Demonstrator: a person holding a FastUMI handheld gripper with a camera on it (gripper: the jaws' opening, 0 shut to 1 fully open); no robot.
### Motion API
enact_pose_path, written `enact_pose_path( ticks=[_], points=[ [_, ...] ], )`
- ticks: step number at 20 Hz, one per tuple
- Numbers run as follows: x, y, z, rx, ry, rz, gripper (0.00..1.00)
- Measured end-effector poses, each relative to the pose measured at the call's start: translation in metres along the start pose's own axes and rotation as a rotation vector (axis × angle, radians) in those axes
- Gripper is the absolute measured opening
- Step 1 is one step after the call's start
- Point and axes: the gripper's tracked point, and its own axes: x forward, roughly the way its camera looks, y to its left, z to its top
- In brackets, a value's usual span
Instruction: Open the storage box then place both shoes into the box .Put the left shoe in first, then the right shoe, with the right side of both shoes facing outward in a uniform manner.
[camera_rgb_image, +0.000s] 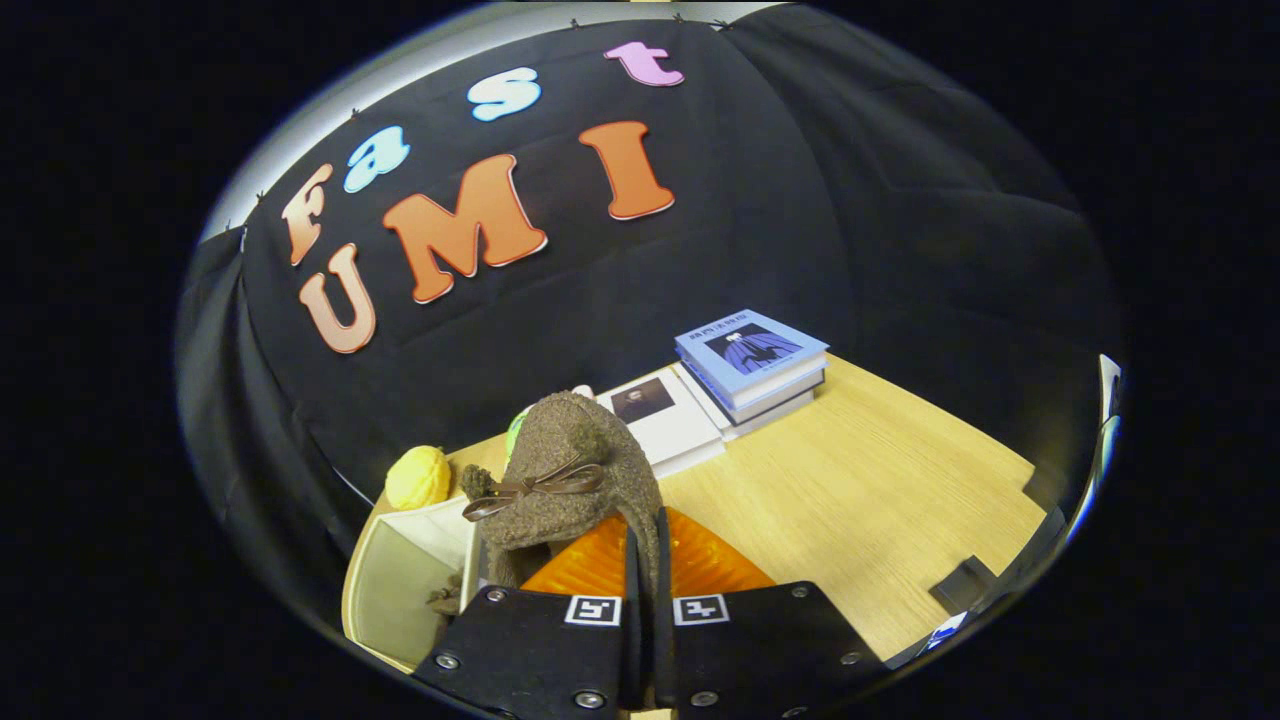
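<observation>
My gripper (648, 560) is shut on a brown fuzzy shoe (570, 450), its two fingers pinching the shoe's edge. The shoe hangs tilted just ahead of the fingers, and a brown ribbon bow (535, 485) shows on its top. An orange ribbed surface (700, 565) lies right behind the fingers, under the shoe; whether it is the shoe's sole or part of the box I cannot tell. To the left of the fingers and below the shoe stands the cream storage box (395, 580), open toward me. A small brown piece (445, 598) shows inside it, mostly hidden.
A yellow rounded object (418, 477) sits by the wall beyond the box. A stack of books (755, 365) and a white book (665, 415) lie at the back of the wooden table (880, 500). A dark block (965, 582) rests near the table's right edge.
</observation>
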Motion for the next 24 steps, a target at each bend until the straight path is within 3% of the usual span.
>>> enact_pose_path(
  ticks=[5,13,24],
  points=[
    [-0.015,0.069,-0.001,-0.002,0.000,0.109,0.05],
    [-0.018,0.135,-0.034,-0.019,0.040,0.180,0.05],
    [0.002,0.139,-0.093,-0.076,0.127,0.127,0.07]
  ],
)
